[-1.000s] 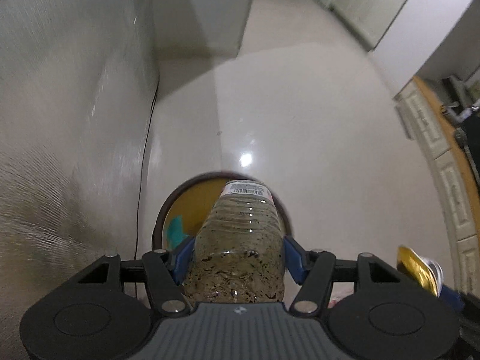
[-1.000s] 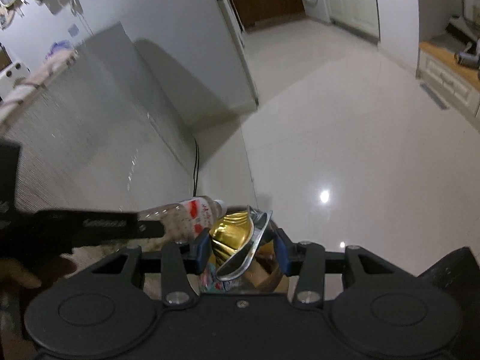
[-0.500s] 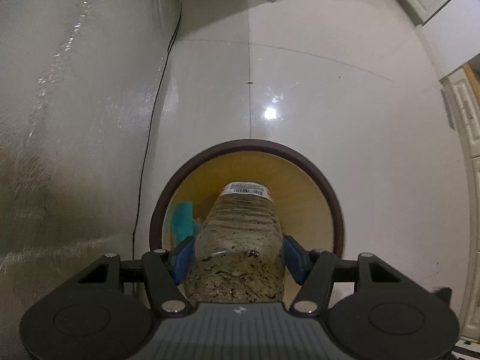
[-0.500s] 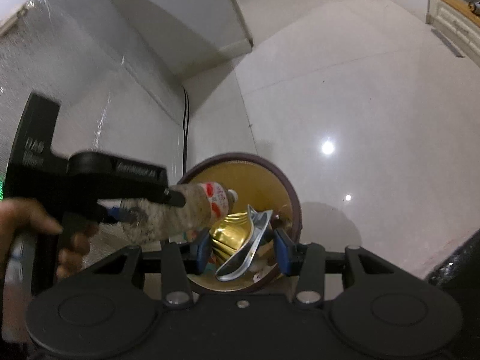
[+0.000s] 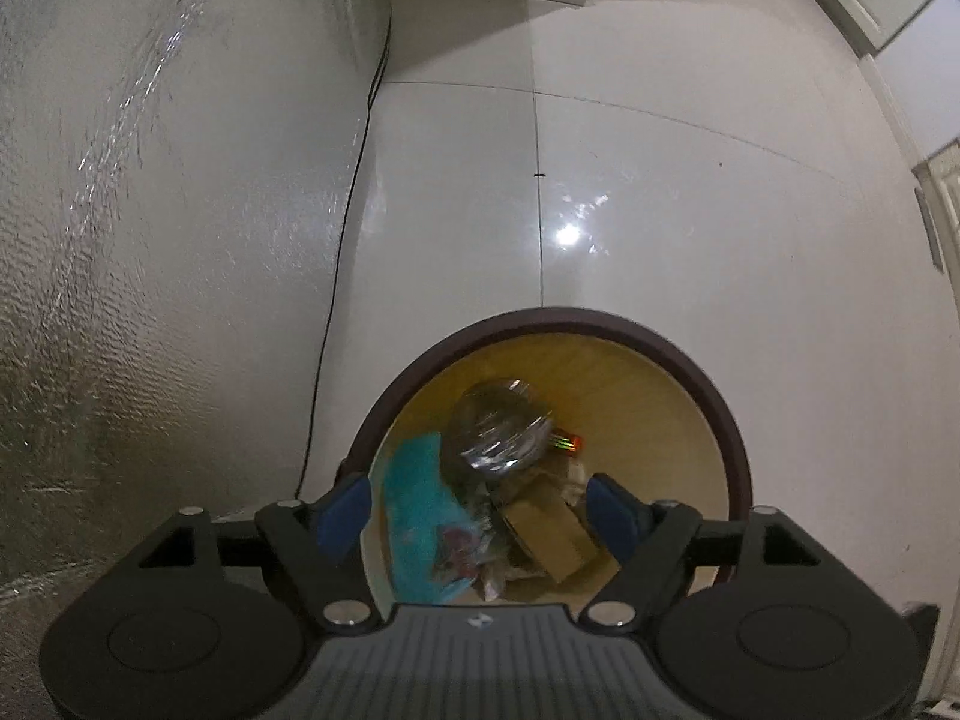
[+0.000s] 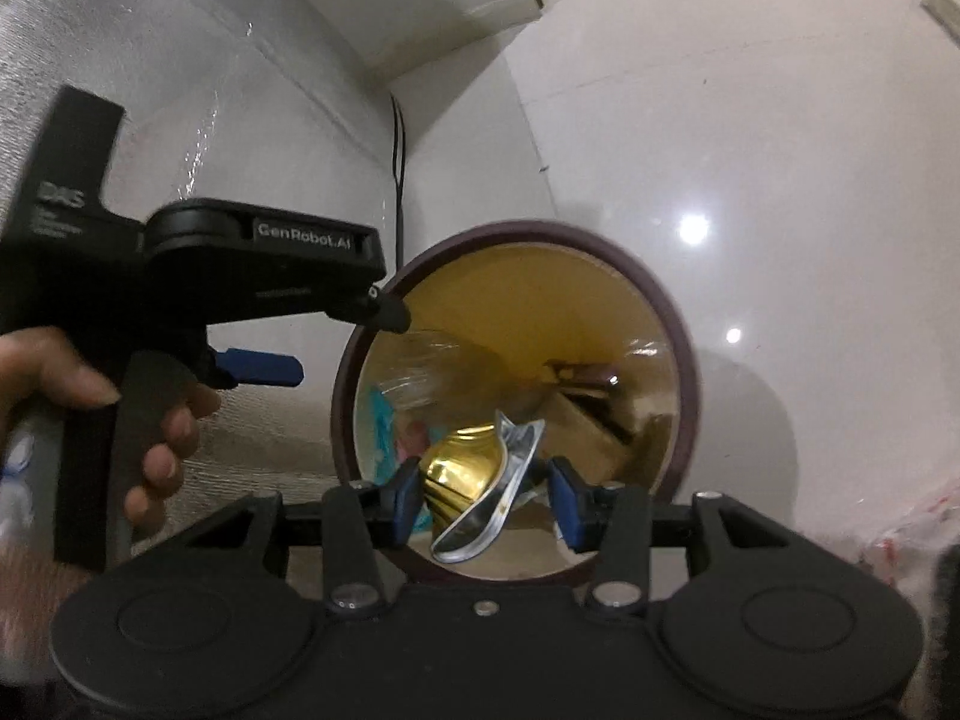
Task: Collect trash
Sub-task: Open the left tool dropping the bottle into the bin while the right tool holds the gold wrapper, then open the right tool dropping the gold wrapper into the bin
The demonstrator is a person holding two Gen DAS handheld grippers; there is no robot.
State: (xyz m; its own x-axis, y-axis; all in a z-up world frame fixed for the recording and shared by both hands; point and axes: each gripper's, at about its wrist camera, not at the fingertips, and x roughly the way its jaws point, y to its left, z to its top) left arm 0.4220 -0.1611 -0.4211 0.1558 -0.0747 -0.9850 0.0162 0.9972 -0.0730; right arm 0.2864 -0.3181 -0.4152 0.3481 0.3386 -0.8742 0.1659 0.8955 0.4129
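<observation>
A round bin with a dark brown rim (image 5: pixel 600 321) (image 6: pixel 510 228) and a yellow inside stands on the floor below both grippers. My left gripper (image 5: pixel 480 513) hangs straight over it, its jaws opening with nothing between them. The clear plastic bottle (image 5: pixel 501 426) (image 6: pixel 420 366) is blurred inside the bin, loose among the trash. My right gripper (image 6: pixel 487 501) is shut on a crushed gold can (image 6: pixel 474 480) and holds it over the bin's near rim. A person's hand (image 6: pixel 72 372) grips the left gripper's handle at the left of the right wrist view.
In the bin lie a teal wrapper (image 5: pixel 420 516) and a cardboard box (image 5: pixel 546 531). A silver textured wall (image 5: pixel 150 240) runs along the left, with a black cable (image 5: pixel 342 240) at its foot. Glossy white floor tiles (image 5: pixel 690 210) stretch beyond. A red-and-white bag (image 6: pixel 900 516) lies at right.
Both grippers came down over the bin. The left jaws spread and let go of the bottle, which fell into the bin. The right gripper still holds the gold can.
</observation>
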